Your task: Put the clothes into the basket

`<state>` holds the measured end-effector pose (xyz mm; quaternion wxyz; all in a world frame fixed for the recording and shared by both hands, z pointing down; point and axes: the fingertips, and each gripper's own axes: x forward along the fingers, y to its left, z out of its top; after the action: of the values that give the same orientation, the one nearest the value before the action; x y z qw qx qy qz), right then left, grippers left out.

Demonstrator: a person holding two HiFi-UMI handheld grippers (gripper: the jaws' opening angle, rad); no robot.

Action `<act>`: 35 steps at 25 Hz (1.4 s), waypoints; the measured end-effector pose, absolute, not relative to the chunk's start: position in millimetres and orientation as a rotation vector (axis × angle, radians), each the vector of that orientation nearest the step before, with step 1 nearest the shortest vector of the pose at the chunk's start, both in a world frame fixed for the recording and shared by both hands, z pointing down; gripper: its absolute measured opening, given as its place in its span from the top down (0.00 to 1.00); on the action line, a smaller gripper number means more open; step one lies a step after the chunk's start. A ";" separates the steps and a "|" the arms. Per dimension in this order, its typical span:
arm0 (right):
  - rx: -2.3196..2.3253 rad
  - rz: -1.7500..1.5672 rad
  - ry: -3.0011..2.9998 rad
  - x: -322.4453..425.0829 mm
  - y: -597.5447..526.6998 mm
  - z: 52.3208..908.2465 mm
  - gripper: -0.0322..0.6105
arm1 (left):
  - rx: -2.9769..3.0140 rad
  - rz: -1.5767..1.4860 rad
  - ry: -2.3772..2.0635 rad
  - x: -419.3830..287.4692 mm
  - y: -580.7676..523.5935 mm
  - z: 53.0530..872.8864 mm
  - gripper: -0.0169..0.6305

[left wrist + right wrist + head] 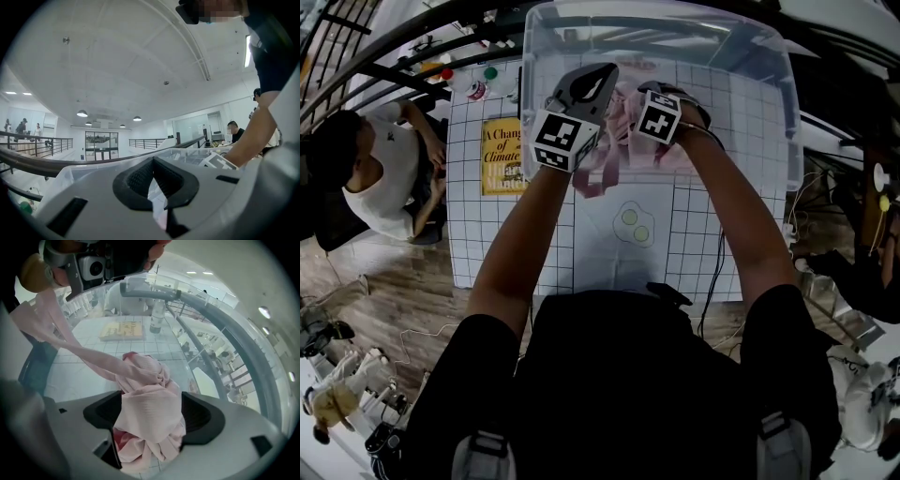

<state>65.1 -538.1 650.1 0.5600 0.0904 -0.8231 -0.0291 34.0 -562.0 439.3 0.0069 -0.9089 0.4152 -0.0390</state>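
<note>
In the head view, a clear plastic storage basket point(773, 66) stands at the top centre on a white gridded table cover point(712, 244). Both arms reach up from the bottom of the frame into the basket. The left gripper point(602, 80) and the right gripper point(649, 94) are close together, with a pale pink ribbed garment point(614, 141) hanging between and below them inside the walls. A yellow book point(502, 155) lies to the left of the basket.

In the left gripper view, the jaws are together, pinching a thin strip of the pink garment at lower centre. The basket's rim crosses behind them.

In the right gripper view, the jaws stand apart. The bunched garment fills the gap at lower centre and rests on the basket floor. One stretched strip runs to the upper left. A clear bottle point(157, 317) stands beside the book at the top.
</note>
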 end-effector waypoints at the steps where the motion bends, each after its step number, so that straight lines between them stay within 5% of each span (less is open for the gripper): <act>1: 0.215 -0.071 -1.943 65.5 -538.3 647.1 0.35 | -2.842 -0.119 1.295 34.6 -561.6 437.0 0.97; 18: 0.474 -0.113 -2.169 73.4 -529.0 514.0 0.37 | -2.829 -0.132 1.277 21.0 -539.1 399.0 0.97; 24: 0.704 -0.023 -2.468 67.5 -508.2 447.3 0.58 | -2.827 -0.106 1.275 10.9 -512.2 378.8 0.97; 28: 0.851 -0.061 -2.600 63.9 -487.4 403.7 0.83 | -2.837 -0.082 1.244 10.6 -489.6 366.9 0.97; 35: 0.943 -0.023 -2.769 56.5 -436.1 366.2 0.92 | -2.858 -0.045 1.184 14.9 -445.2 353.0 0.97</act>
<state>56.5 -436.1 366.2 0.1080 0.3205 -0.9411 -0.0077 14.9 -445.2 353.0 0.0239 -0.9235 0.3825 -0.0146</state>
